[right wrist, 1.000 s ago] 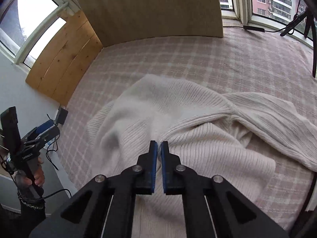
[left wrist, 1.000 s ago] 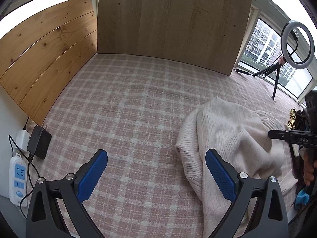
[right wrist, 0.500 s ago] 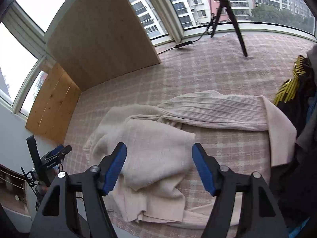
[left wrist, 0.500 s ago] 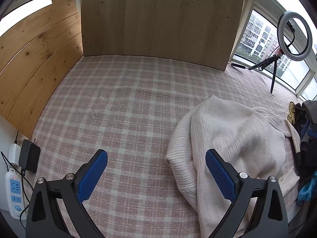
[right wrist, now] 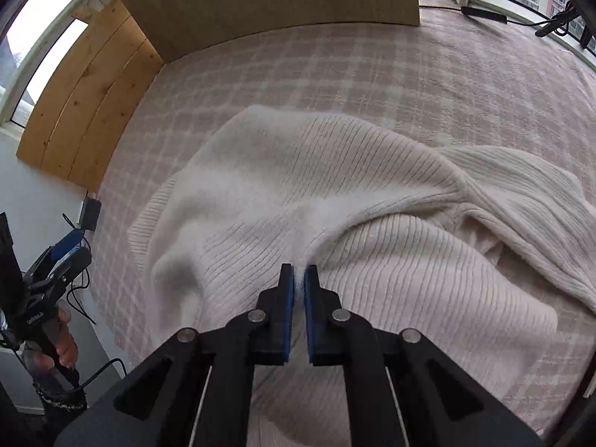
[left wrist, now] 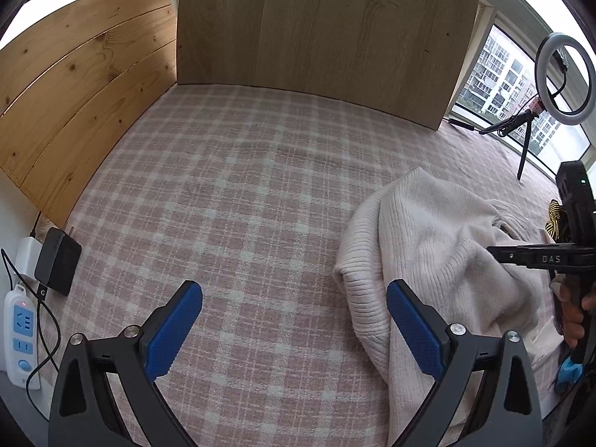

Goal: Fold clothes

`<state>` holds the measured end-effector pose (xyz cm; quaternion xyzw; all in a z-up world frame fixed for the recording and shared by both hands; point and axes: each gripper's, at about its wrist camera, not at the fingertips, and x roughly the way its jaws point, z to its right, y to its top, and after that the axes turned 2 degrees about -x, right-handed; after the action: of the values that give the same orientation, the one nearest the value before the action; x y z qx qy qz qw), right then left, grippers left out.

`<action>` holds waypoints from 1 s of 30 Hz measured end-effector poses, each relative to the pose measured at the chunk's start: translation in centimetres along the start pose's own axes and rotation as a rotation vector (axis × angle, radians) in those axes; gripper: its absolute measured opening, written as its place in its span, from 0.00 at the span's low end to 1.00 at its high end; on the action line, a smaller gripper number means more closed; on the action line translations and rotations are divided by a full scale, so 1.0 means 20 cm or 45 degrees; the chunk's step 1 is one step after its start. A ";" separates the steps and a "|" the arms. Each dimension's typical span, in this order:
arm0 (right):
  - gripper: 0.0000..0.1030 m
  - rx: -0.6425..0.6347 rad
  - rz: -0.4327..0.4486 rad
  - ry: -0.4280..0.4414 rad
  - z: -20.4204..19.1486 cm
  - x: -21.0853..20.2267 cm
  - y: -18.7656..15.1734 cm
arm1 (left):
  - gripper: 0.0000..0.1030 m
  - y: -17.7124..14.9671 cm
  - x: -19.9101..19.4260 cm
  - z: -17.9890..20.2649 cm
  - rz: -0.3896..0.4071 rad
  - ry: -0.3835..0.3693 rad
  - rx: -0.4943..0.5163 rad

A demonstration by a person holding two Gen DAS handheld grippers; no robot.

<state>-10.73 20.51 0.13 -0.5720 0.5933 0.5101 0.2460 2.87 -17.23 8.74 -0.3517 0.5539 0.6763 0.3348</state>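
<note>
Right gripper (right wrist: 299,279): its black arms with blue pads have just been closing and now pinch a raised ridge of the cream ribbed-knit sweater (right wrist: 335,201); a sliver of knit shows between the pads.
Left gripper (left wrist: 294,320): jaws spread wide, nothing between them, hovering over bare cloth with its right pad just beside the sweater's ribbed hem.
Sweater: bunched and creased on the pink-and-white checked bed cover (left wrist: 238,193), towards the near right side; one sleeve trails off to the right.
Step in hand: likely lifting the pinched ridge to spread the garment flat before any fold.
Doing it well: lift slowly so the knit does not slip; bring the left gripper onto the hem and pull the two apart evenly.
Pose: both grippers tilt steeply down at the bed; a hand (left wrist: 577,316) grips the right tool's handle.
Surroundings: wooden boards (left wrist: 316,26) behind, a white power strip (left wrist: 20,331) at left.
</note>
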 end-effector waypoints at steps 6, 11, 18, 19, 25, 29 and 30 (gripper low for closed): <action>0.05 0.166 0.274 -0.102 0.34 -0.65 -0.27 | 0.97 0.05 0.05 0.03 -0.021 0.015 0.057; 0.01 0.295 0.186 -0.633 0.65 -1.07 -0.69 | 0.97 0.06 0.07 0.12 -0.044 -0.061 0.097; 0.67 0.150 0.312 -0.471 0.63 -1.19 -0.65 | 0.97 0.02 0.16 0.44 -0.134 -0.185 0.263; 0.68 0.111 0.347 -0.441 0.61 -1.15 -0.60 | 0.97 0.01 0.18 0.47 -0.146 -0.174 0.274; 0.68 0.228 0.162 -0.159 0.72 -0.59 -0.12 | 0.96 -0.02 0.32 0.54 -0.228 -0.120 0.226; 0.68 0.268 -0.044 -0.077 0.74 -0.22 0.03 | 0.83 -0.04 0.37 0.54 -0.272 -0.153 0.158; 0.67 0.252 -0.094 -0.077 0.73 -0.14 0.04 | 0.72 -0.04 0.39 0.54 -0.287 -0.168 0.140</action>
<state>-15.16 34.49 -2.30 -0.5507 0.6116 0.4567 0.3378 -1.69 -5.93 3.31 -0.3475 0.5239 0.6247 0.4631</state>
